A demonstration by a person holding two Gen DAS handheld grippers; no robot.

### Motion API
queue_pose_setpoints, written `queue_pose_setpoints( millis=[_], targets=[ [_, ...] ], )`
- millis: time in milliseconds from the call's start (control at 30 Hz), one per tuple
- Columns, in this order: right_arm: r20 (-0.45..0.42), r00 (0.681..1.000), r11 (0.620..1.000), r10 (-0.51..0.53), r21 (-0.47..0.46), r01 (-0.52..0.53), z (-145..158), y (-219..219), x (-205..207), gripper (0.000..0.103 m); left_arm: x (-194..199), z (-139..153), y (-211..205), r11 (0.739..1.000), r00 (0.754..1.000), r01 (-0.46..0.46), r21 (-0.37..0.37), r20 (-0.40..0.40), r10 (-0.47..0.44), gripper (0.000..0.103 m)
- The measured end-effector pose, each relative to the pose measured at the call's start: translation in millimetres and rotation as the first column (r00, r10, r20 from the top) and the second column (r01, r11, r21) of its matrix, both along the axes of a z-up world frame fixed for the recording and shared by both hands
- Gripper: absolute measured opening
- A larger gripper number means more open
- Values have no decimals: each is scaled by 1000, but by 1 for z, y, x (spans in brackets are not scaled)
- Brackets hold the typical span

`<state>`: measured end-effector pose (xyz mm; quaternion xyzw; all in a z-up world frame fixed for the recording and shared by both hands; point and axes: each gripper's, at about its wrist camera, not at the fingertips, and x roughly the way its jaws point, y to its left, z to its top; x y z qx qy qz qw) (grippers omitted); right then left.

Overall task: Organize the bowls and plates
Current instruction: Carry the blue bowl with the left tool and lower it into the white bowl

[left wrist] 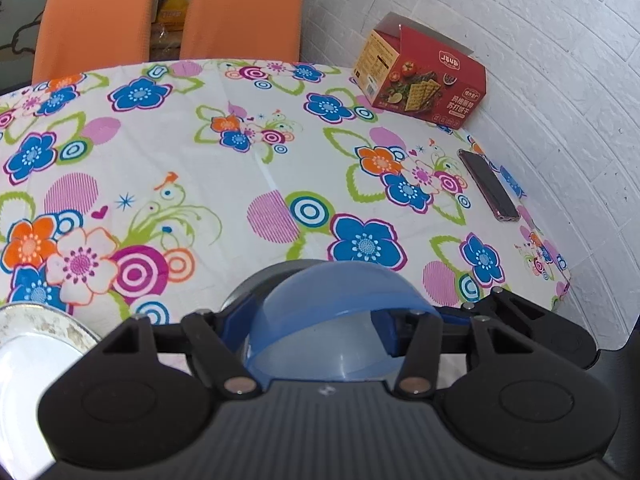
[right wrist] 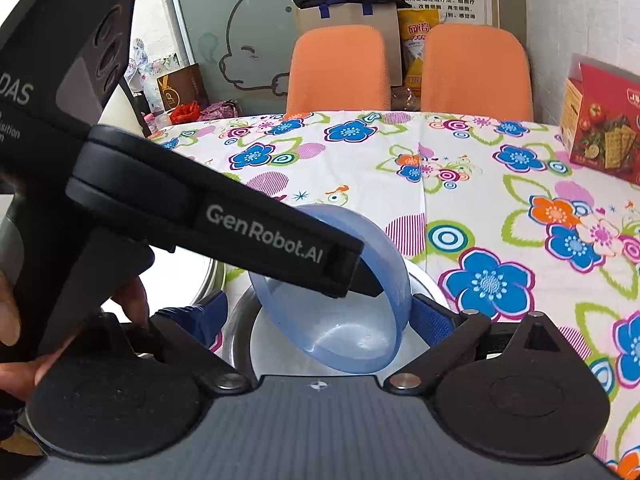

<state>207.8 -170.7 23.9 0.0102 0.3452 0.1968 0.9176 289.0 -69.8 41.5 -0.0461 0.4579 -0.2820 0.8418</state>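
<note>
The left gripper [right wrist: 372, 280] reaches in from the left, its fingers closed on the rim of a tilted translucent blue bowl [right wrist: 352, 320]. The bowl hangs over a metal bowl [right wrist: 240, 340] between the right gripper's blue fingers [right wrist: 430, 318], which stand apart. On the floral worktop [right wrist: 460, 208], a red cracker box [right wrist: 600, 136] sits far right.

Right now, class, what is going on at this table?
A person is handling dishes with two handheld grippers on a table with a flowered cloth. The left gripper is shut on the rim of a translucent blue bowl, tilted on its side above a metal bowl. The right gripper is open around them, gripping nothing. A white plate lies to the left. A cracker box and a phone lie near the wall.
</note>
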Motion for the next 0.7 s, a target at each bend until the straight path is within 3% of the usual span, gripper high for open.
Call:
queue_pose_setpoints(
  millis=[467, 700],
  targets=[
    [-33, 999, 1000, 3, -2, -3, -12, -1, -8, 86, -1, -8, 2, 1000, 1000, 13, 6, -4, -13, 54],
    [52, 999, 1000, 6, 6, -7, 2, 1, -20, 86, -3, 8, 14, 998, 999, 13, -68, 49, -10, 55]
  ],
)
